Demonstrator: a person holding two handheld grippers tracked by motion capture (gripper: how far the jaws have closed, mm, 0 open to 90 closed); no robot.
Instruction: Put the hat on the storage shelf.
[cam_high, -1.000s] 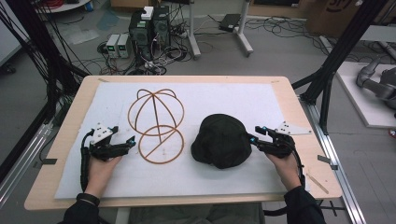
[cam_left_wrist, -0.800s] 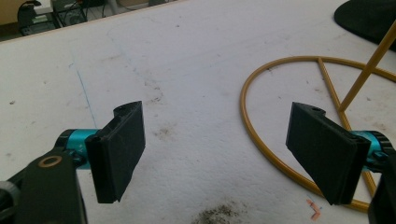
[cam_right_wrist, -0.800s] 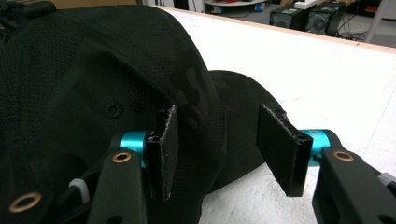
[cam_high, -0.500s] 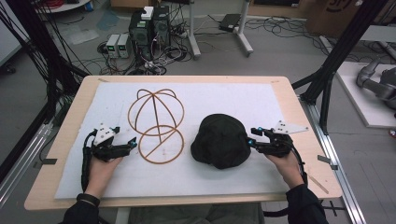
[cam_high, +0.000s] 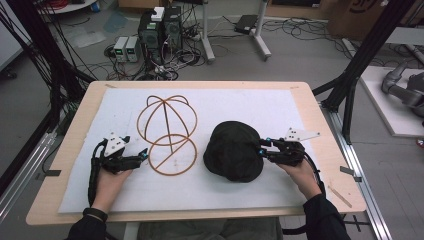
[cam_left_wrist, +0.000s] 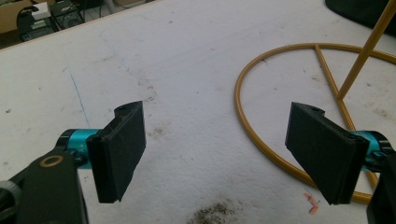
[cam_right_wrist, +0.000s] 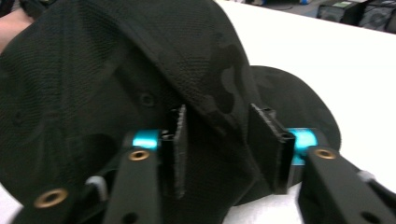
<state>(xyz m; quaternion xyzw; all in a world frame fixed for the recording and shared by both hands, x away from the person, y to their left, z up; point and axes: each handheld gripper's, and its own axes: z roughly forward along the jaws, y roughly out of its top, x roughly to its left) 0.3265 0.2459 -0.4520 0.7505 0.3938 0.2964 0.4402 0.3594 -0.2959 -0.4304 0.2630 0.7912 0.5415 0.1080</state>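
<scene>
On white pad (cam_high: 280, 107), my right gripper (cam_high: 263, 148) straddles black cap (cam_high: 232, 152) edge, jaws apart; left gripper (cam_high: 142, 155) wide open at 9 o'clock of wire stand (cam_high: 167, 132).

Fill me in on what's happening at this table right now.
A person sits at a table covered with a white mat, a two-jaw gripper in each hand. The right gripper has its jaws around a fold of the black cap, though they do not look fully shut on it. The left gripper is open over bare mat, its tips just beside the base ring of the golden wire hat stand, not touching it. The stand is upright to the left of the cap, with nothing on it.
</scene>
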